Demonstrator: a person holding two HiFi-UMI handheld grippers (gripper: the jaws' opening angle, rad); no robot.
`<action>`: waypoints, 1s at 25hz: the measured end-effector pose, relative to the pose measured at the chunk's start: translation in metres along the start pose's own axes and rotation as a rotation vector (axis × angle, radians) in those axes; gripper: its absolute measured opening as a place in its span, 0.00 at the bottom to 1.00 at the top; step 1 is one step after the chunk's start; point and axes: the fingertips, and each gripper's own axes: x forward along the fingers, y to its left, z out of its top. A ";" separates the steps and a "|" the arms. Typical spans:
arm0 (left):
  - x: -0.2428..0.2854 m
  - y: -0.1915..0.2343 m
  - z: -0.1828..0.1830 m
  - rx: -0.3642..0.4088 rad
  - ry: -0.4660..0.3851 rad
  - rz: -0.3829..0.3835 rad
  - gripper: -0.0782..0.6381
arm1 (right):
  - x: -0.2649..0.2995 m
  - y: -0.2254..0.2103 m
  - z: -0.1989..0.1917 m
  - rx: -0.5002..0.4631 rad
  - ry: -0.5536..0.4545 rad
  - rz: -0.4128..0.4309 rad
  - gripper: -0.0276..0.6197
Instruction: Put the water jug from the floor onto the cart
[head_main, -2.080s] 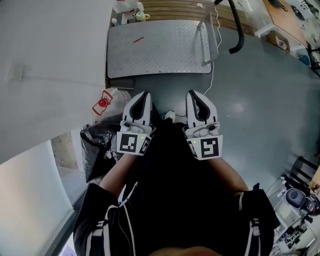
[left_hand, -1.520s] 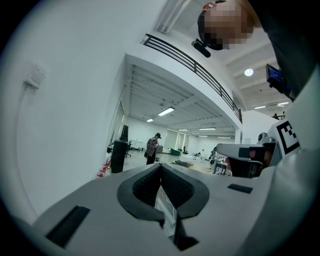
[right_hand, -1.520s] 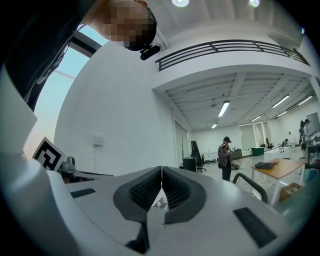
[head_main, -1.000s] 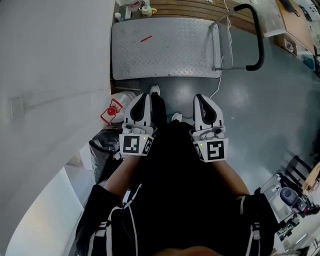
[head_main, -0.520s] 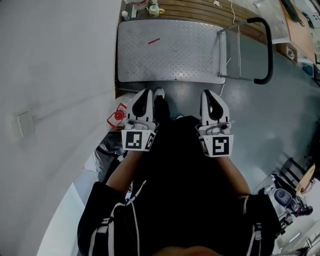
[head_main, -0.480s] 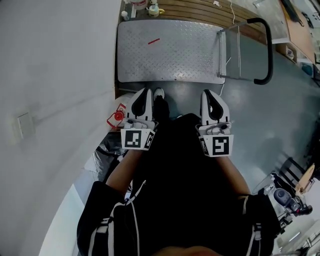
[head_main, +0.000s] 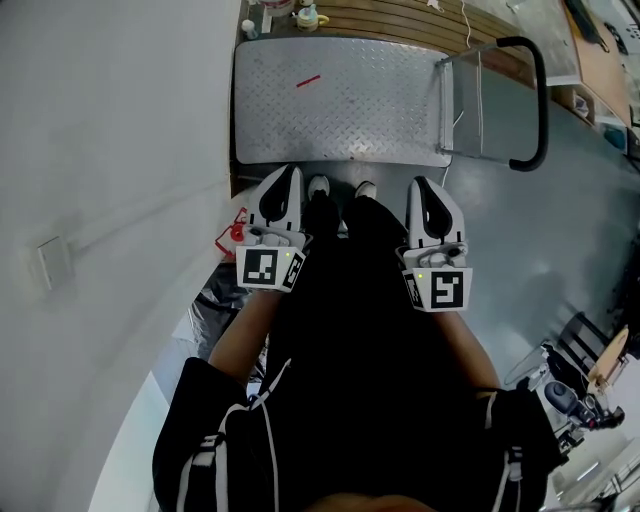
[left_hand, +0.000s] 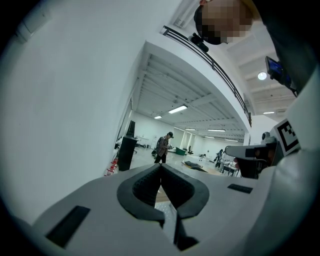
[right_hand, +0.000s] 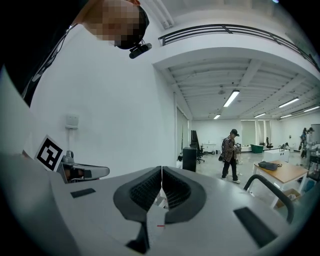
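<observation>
The cart is a flat metal platform with a black loop handle on its right end; it lies on the grey floor just ahead of my feet. No water jug shows in any view. My left gripper is shut and empty, its tip at the platform's near edge. To its right, my right gripper is likewise shut with nothing in it. In the left gripper view the left gripper has its pads together, and the right gripper looks the same in the right gripper view. Both point almost level across the room.
A white wall runs close on the left. A red-and-white packet and a black bag lie at its foot. Small bottles stand beyond the cart. A person stands far off, near a wooden table.
Both grippers have moved forward to the cart's near edge, side by side and still shut. A second shoe now shows between them, and the cart sits nearer and more central.
</observation>
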 end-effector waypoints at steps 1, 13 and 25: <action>0.000 0.000 -0.001 0.002 0.006 0.002 0.13 | 0.001 -0.001 0.001 0.000 -0.002 0.006 0.07; -0.002 0.009 -0.022 -0.012 0.062 0.075 0.14 | 0.023 0.007 0.007 0.008 -0.029 0.127 0.07; -0.039 0.040 -0.081 -0.103 0.165 0.078 0.14 | 0.039 0.032 0.014 0.037 -0.052 0.250 0.07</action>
